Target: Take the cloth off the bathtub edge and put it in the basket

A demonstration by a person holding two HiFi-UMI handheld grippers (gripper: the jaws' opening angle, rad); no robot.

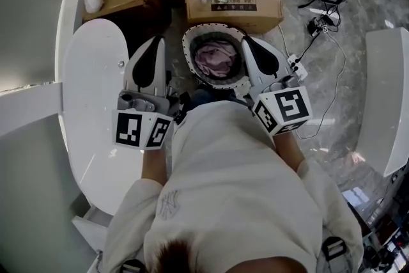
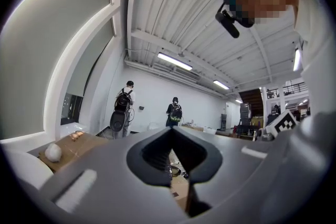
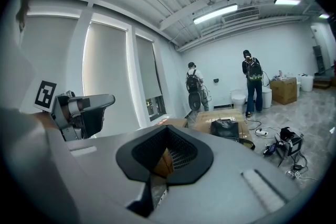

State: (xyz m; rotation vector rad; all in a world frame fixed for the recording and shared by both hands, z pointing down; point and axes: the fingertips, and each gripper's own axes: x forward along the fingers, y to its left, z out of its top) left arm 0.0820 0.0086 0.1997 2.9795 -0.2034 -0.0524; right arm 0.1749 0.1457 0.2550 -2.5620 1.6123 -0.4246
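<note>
Cloth [image 1: 214, 58], one, in one basket [image 1: 188, 48], left claw [image 1: 158, 43], right claw [image 1: 246, 41], both closed

1. I see the left gripper [image 1: 157, 41] and right gripper [image 1: 245, 40] as pale shells, each with a black teardrop inset.
2. The left cube [image 1: 142, 130] and right cube [image 1: 284, 109] bear black-and-white square markers.
3. The shirt [image 1: 236, 182] is off-white and short-sleeved, with a faint emblem [image 1: 167, 204] on the left sleeve.

Ceiling strip lights [image 2: 174, 61] glare; fisheye edges bend and darken.
</note>
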